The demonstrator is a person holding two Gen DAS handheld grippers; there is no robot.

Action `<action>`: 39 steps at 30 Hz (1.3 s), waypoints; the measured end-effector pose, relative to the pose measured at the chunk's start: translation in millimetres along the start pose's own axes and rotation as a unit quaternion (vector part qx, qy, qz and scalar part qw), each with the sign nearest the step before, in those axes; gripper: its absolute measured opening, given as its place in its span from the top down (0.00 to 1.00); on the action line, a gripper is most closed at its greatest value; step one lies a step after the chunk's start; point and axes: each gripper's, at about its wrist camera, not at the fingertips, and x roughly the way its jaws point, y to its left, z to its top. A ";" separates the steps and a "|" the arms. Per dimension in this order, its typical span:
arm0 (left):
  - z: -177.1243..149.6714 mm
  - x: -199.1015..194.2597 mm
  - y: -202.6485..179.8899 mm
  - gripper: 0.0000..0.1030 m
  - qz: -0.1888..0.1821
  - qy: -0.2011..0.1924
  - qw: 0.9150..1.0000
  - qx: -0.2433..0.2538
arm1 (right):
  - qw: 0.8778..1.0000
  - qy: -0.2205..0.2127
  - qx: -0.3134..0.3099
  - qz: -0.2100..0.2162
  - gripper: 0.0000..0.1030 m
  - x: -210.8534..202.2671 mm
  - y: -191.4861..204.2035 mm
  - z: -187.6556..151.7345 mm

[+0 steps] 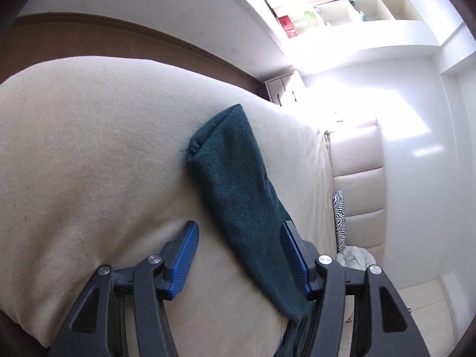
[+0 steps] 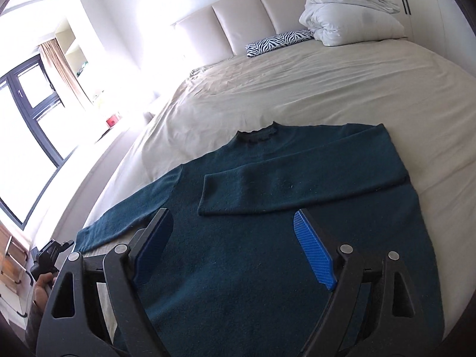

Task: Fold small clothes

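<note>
From here I take the bed [image 2: 297, 89] as my landmark, spread with a beige sheet. At its head stands a padded cream headboard [image 2: 253, 12], and against that lie a zebra-striped pillow [image 2: 279, 43] and, beside it toward the corner, a bundled white duvet [image 2: 348, 15]. Past the bed's far side I see a dark-framed window [image 2: 29, 95] with a tan curtain [image 2: 59, 62], white shelves [image 2: 74, 47] next to it, and a small red box [image 2: 112, 121] on the sill.

My dark teal sweater [image 2: 238, 253] lies flat on the bed [image 2: 297, 95], collar toward the frame's top, one sleeve folded across the chest, the other stretched lower left.
</note>
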 end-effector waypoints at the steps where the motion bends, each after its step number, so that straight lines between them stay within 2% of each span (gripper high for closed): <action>1: 2.2 3.6 0.7 0.41 -0.003 -0.007 1.000 -0.005 | 1.000 0.003 0.004 0.006 0.19 -0.3 3.5 -2.4; 4: 13.9 18.0 3.1 0.42 -0.007 -0.020 0.999 -0.046 | 1.000 0.008 0.019 0.017 0.20 -3.1 6.8 -7.8; 6: 22.5 26.4 -1.4 0.43 -0.013 -0.025 0.998 -0.053 | 0.999 0.011 0.027 0.020 0.20 -5.1 3.0 -9.4; 7: 20.0 31.3 -5.0 0.53 -0.007 -0.023 0.998 -0.050 | 0.999 0.011 0.028 0.021 0.20 -6.1 -3.4 -8.8; 8: 21.9 37.1 -7.0 0.74 0.000 -0.017 0.999 -0.051 | 0.999 0.009 0.029 0.020 0.20 -7.8 -3.6 -10.8; 10: 21.7 42.9 -13.3 0.93 0.014 -0.016 0.999 -0.040 | 0.999 0.009 0.036 0.020 0.21 -2.1 -18.6 -6.8; 12: 17.2 37.4 -31.7 0.92 0.021 -0.031 0.999 -0.002 | 0.999 0.010 0.046 0.019 0.21 -2.7 -27.9 -9.7; 14: 2.6 30.9 -62.2 0.92 0.029 -0.042 0.996 0.070 | 0.998 0.009 0.055 0.019 0.23 -4.5 -39.1 -12.6; 17: -35.7 35.2 -121.4 0.92 0.029 -0.031 0.981 0.189 | 0.997 0.008 0.069 0.017 0.24 -8.8 -56.9 -17.7; 19: -72.1 42.3 -162.8 0.92 0.025 -0.022 0.962 0.272 | 0.997 0.008 0.081 0.014 0.25 -10.6 -68.5 -21.0; 22: -144.8 58.5 -217.5 0.92 0.019 -0.001 0.918 0.395 | 0.995 0.002 0.098 0.011 0.25 -15.2 -87.0 -26.1; 25: -229.2 82.3 -252.5 0.92 0.017 0.028 0.868 0.496 | 0.993 -0.001 0.116 0.007 0.25 -19.6 -106.9 -32.5; 28: -317.9 96.2 -268.1 0.92 0.008 0.048 0.814 0.578 | 0.990 -0.005 0.137 0.002 0.25 -26.6 -128.3 -39.1; 31: -392.6 108.1 -274.4 0.92 0.004 0.056 0.757 0.651 | 0.988 -0.010 0.154 -0.003 0.25 -31.3 -149.0 -44.1; 32: -412.8 113.2 -273.8 0.92 0.006 0.060 0.744 0.666 | 0.987 -0.011 0.158 -0.005 0.25 -32.1 -155.6 -45.2; 34: -435.2 125.3 -268.4 0.88 0.008 0.068 0.732 0.678 | 0.986 -0.012 0.168 -0.007 0.25 -32.9 -167.6 -47.0; 35: -444.2 133.0 -265.0 0.72 0.013 0.083 0.726 0.683 | 0.985 -0.013 0.173 -0.008 0.25 -33.1 -173.1 -47.9; 36: -452.1 142.5 -263.0 0.63 0.023 0.109 0.718 0.687 | 0.984 -0.014 0.176 -0.009 0.25 -32.9 -176.3 -48.0; 37: -456.8 147.2 -258.5 0.55 0.021 0.129 0.715 0.687 | 0.984 -0.013 0.178 -0.010 0.25 -31.9 -180.0 -49.0; 39: -460.5 134.6 -249.4 0.44 0.005 0.130 0.712 0.690 | 0.983 -0.007 0.182 -0.013 0.25 -28.5 -184.3 -50.5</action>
